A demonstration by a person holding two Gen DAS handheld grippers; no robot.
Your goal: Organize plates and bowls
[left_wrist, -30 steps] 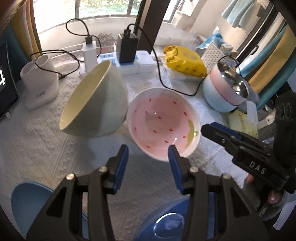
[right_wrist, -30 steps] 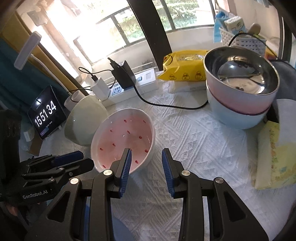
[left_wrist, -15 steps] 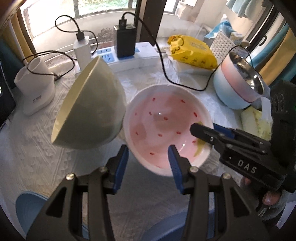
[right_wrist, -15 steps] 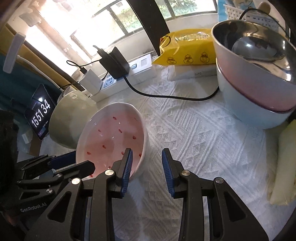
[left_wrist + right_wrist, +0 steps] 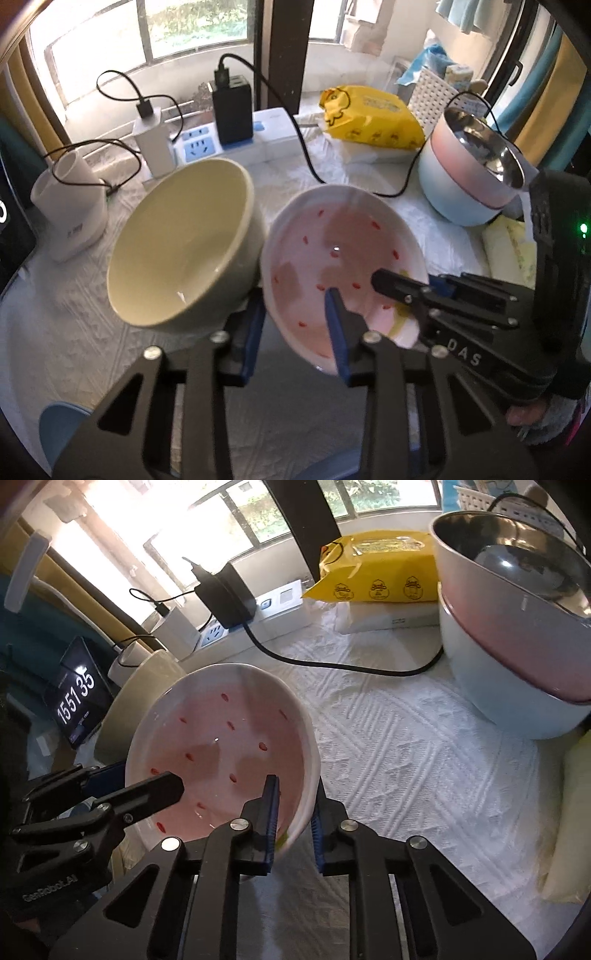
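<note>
A pink bowl point(image 5: 332, 240) with red specks sits tilted on the white cloth, and a pale green bowl point(image 5: 184, 251) leans against its left side. My left gripper point(image 5: 295, 328) straddles the pink bowl's near left rim, one pad inside and one outside, and its jaws are closing on the wall. In the right wrist view my right gripper point(image 5: 295, 808) pinches the opposite rim of the pink bowl point(image 5: 229, 738), jaws closing, pads against the wall. Each view shows the other gripper: the right gripper point(image 5: 406, 284) and the left gripper point(image 5: 144, 779). The green bowl point(image 5: 125, 709) shows behind the pink one.
Stacked metal bowls point(image 5: 461, 184) stand at the right. A power strip point(image 5: 240, 144) with chargers and a black cable point(image 5: 332, 666) runs along the back, next to a yellow wipes pack point(image 5: 373, 118). A blue plate point(image 5: 62, 432) lies near left; a clock point(image 5: 75, 698) stands far left.
Both grippers have come down onto the pink bowl from opposite sides and narrowed their jaws over its rim. The pink bowl now tilts up, and the green bowl shows its inside.
</note>
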